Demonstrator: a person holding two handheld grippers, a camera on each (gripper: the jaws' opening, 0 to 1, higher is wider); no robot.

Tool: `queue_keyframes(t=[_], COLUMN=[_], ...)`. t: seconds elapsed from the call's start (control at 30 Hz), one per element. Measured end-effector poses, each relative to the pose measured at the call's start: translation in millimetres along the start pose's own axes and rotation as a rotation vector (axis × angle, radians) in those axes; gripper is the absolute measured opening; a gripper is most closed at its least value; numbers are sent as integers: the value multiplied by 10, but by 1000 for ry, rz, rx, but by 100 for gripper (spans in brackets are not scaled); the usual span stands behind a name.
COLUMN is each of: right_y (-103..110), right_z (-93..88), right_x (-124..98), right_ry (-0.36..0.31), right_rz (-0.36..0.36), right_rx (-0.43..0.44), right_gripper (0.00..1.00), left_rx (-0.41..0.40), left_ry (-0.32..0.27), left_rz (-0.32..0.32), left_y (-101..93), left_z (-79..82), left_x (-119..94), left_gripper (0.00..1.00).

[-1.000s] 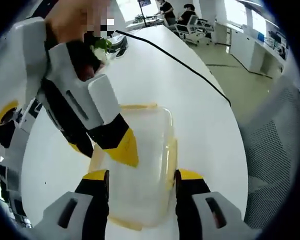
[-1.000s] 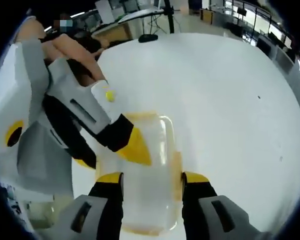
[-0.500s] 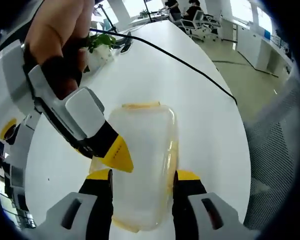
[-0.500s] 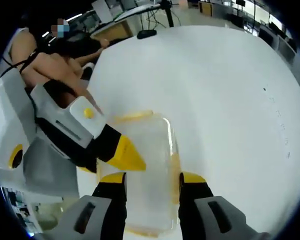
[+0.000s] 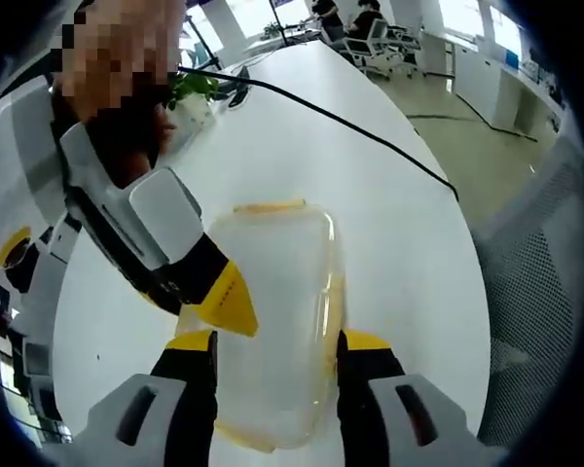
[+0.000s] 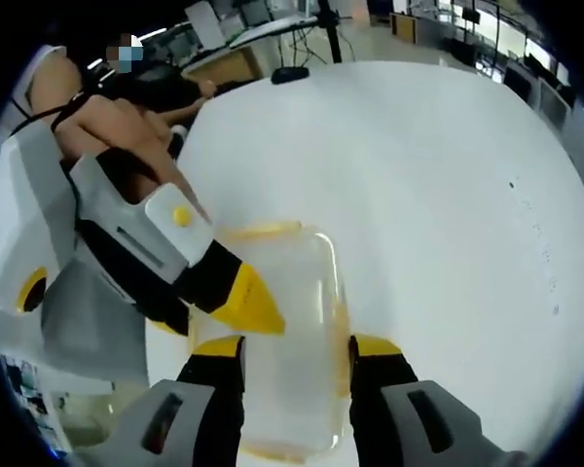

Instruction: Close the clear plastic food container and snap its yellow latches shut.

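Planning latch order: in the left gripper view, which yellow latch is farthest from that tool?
The latch on the container's far short end; the others lie near the jaws.

I see a white table (image 5: pixel 389 243), rounded at its edge. The clear container (image 5: pixel 277 311) with yellow latches lies flat on it. A black cable (image 5: pixel 341 117) runs across the top, and a small plant (image 5: pixel 190 92) stands near the far side.

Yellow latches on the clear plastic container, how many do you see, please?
3 yellow latches: far end, right side, near end; a fourth may hide behind the right claw.
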State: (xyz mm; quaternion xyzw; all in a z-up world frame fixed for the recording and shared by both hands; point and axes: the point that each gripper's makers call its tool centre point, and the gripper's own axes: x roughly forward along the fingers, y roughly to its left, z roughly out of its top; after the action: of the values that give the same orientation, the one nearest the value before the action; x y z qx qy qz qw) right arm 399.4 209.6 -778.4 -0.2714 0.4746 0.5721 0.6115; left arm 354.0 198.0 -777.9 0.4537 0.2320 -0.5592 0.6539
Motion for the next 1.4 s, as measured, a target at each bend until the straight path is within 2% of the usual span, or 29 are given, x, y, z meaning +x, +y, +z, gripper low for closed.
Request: queue_keyframes(t=[0.1, 0.2, 0.27, 0.43, 0.7, 0.87, 1.27, 1.4], right_y=[11, -6, 3, -26, -6, 24, 204, 241], right_z=[31, 16, 18, 15, -67, -120, -327, -401], right_x=[-3, -21, -32, -57, -145, -207, -222, -226], right_ry=[-8, -10, -18, -35, -77, -97, -89, -87], right_rz=[-17, -26, -37, -77, -123, -150, -184, -210], right_rx=[-29, -12, -21, -36, -7, 5, -4, -10], right_gripper=[41, 41, 41, 45, 54, 59, 71, 71], left_rx=[4, 7, -21, -9, 5, -6, 45, 60], left_ry=[-6, -8, -18, -9, -12, -30, -7, 7], left_rz=[-6, -9, -22, -39, -41, -39, -70, -81], left_y=[2, 5, 12, -26, 31, 123, 175, 169], left_z=[-1, 1, 10, -25, -86, -100, -233, -271], left_x=[-4, -7, -19, -30, -98, -123, -78, -37], left_gripper=[49, 49, 49, 57, 68, 80, 90, 91])
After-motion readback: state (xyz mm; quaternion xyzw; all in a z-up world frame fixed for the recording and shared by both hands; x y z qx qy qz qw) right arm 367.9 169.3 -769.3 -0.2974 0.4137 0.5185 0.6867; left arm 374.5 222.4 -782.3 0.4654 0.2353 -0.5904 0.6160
